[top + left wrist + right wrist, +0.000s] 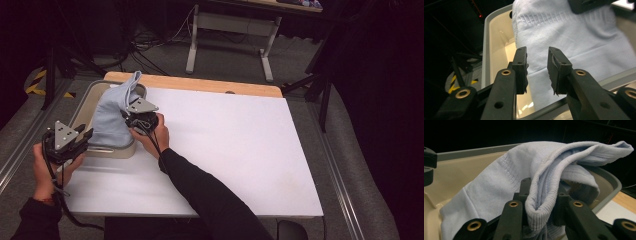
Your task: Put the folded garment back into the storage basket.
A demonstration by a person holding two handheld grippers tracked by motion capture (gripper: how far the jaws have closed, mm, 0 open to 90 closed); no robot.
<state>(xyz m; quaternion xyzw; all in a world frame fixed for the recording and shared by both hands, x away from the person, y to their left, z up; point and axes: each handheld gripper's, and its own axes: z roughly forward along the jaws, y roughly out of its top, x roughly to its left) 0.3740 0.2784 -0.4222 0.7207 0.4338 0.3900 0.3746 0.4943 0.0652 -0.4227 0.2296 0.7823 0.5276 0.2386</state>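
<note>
A light blue knit garment [111, 116] lies draped in a beige tub [84, 106] at the table's left side. My right gripper [140, 119] is shut on a ribbed fold of the garment [541, 202], which bunches between its two jaws. My left gripper [75, 141] sits at the tub's near left corner; its jaws stand apart with nothing between them [537, 71]. Beyond them lies the garment [574, 42] inside the tub [486, 45]. One end of the garment [134, 79] hangs over the tub's far rim.
The table top [240, 145] is white with a wooden strip [210, 85] along its far edge. A metal desk frame [230, 30] and cables stand on the floor beyond. Black curtain hangs at the right.
</note>
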